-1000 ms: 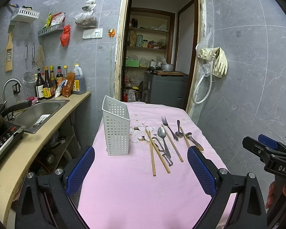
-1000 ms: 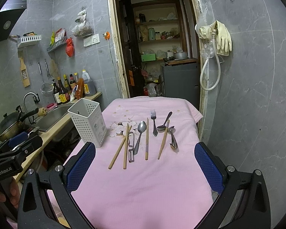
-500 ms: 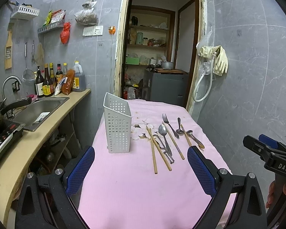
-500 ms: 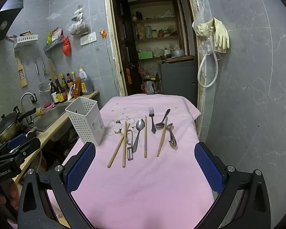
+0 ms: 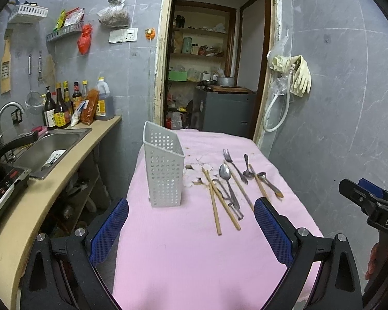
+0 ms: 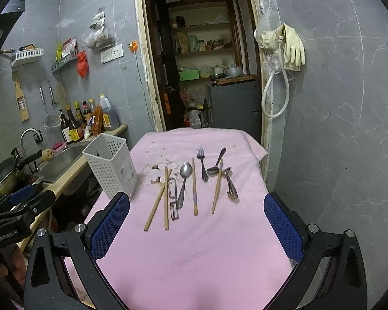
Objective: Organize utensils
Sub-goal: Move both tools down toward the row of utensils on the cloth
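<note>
Left gripper (image 5: 191,228) — fingers wide apart, nothing between them, held above the near end of the pink cloth (image 5: 183,253). Right gripper (image 6: 196,228) — likewise spread and bare, held over the same cloth; its body also shows at the right edge of the left view. Items on the cloth, left to right in the right view: white perforated holder (image 6: 111,168), upright at the left edge, just beside the counter; two wooden chopsticks (image 6: 159,199), crossing near their far tips; metal peeler (image 6: 173,199), just beside them; large spoon (image 6: 185,180), bowl away from the camera, handle touching the peeler; single chopstick (image 6: 194,188) with a pale band near its close end; fork (image 6: 202,162), tines pointing away; small spoon (image 6: 216,164), lying on a slant; another chopstick (image 6: 217,188), its far end over that spoon's bowl; one more steel piece (image 6: 231,184) at the far right, its type unclear. All utensils lie flat, outside the holder, well ahead of both grippers. Left of the table: counter with sink (image 5: 49,147) and a row of bottles (image 5: 64,106).
</note>
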Tool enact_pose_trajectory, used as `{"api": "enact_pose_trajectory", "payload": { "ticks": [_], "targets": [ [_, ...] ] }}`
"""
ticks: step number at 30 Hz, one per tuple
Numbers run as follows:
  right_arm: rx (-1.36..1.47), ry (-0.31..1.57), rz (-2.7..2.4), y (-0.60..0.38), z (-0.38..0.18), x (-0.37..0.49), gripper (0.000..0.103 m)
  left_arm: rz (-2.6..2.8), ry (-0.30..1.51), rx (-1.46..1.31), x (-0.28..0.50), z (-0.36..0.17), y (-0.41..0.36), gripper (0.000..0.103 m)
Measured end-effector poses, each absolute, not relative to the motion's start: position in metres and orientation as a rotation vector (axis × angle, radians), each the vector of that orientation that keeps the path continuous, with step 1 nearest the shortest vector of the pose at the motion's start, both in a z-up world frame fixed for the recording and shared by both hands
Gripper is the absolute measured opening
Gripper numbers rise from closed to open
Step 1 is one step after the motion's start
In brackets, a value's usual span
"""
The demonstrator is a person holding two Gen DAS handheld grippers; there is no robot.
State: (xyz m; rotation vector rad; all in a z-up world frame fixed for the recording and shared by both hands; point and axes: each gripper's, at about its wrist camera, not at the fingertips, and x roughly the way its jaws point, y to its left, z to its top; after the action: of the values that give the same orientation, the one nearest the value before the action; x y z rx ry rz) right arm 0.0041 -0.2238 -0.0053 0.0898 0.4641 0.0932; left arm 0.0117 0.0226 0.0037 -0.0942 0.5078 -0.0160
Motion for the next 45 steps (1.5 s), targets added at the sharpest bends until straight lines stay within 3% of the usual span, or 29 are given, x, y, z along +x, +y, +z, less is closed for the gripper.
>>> {"api": "enact_pose_trajectory", "payload": {
  "ticks": [12, 22, 45],
  "targets": [
    [0.058, 0.372, 0.013, -0.237, 0.026, 0.022, 0.102, -0.092, 0.403, -0.075, 0.062, 0.025, 0.013, 0.098],
    [0.016, 0.348, 0.062, -0.26, 0.034, 0.087, 0.102, -0.038, 0.367, -0.073, 0.11, 0.026, -0.017, 0.098],
    [0.021, 0.541, 0.251, -0.307, -0.065, 0.251, 0.1, 0.015, 0.527, -0.038, 0.227, -0.05, -0.079, 0.095]
  ]
}}
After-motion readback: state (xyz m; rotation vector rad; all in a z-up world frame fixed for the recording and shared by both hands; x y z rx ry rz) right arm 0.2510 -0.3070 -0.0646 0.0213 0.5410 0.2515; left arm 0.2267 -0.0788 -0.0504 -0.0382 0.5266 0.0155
